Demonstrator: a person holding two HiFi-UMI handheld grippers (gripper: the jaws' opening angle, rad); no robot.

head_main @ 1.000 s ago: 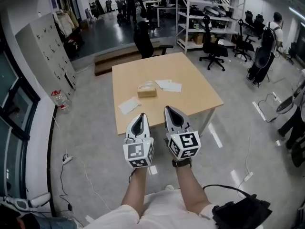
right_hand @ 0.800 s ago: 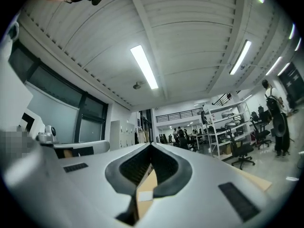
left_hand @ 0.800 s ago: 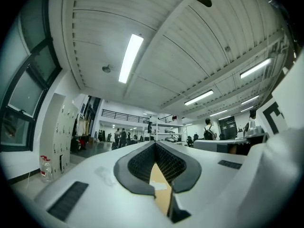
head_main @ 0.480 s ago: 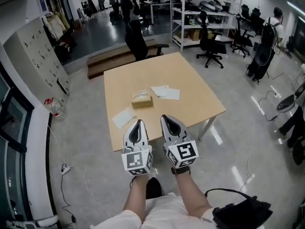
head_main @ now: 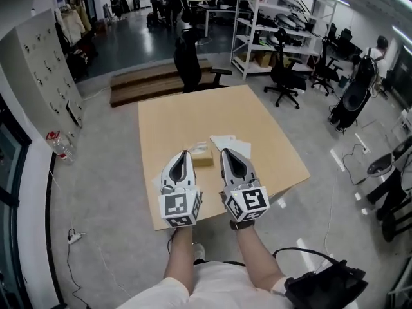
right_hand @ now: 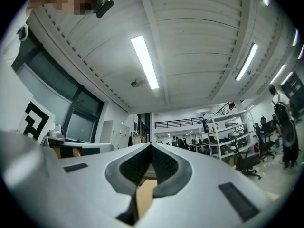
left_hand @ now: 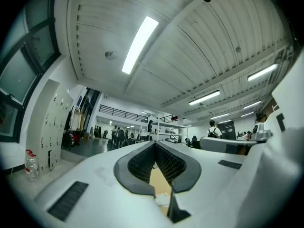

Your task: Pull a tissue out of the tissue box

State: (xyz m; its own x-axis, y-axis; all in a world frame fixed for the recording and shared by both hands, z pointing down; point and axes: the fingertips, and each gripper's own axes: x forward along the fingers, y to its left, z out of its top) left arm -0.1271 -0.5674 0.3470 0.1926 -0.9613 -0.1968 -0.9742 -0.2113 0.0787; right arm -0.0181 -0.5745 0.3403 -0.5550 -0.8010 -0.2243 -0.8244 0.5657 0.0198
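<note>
The tan tissue box (head_main: 201,156), with a white tissue showing at its top, sits on the wooden table (head_main: 193,111) and is seen between my two grippers in the head view. My left gripper (head_main: 183,154) is held level just left of the box, over the near part of the table, shut and empty. My right gripper (head_main: 227,152) is just right of the box, also shut with nothing in it. In the left gripper view the left gripper (left_hand: 155,144) has its jaws meeting at the tip. In the right gripper view the right gripper (right_hand: 151,145) is the same.
Loose white tissues (head_main: 232,145) lie on the table right of the box. A black office chair (head_main: 192,60) stands at the table's far edge. Lockers (head_main: 35,76) and a water bottle (head_main: 58,147) are at the left, shelves (head_main: 270,28) and more chairs at the back right.
Both grippers have moved forward together toward the table and now reach over its near edge beside the tissue box. The jaws stayed shut.
</note>
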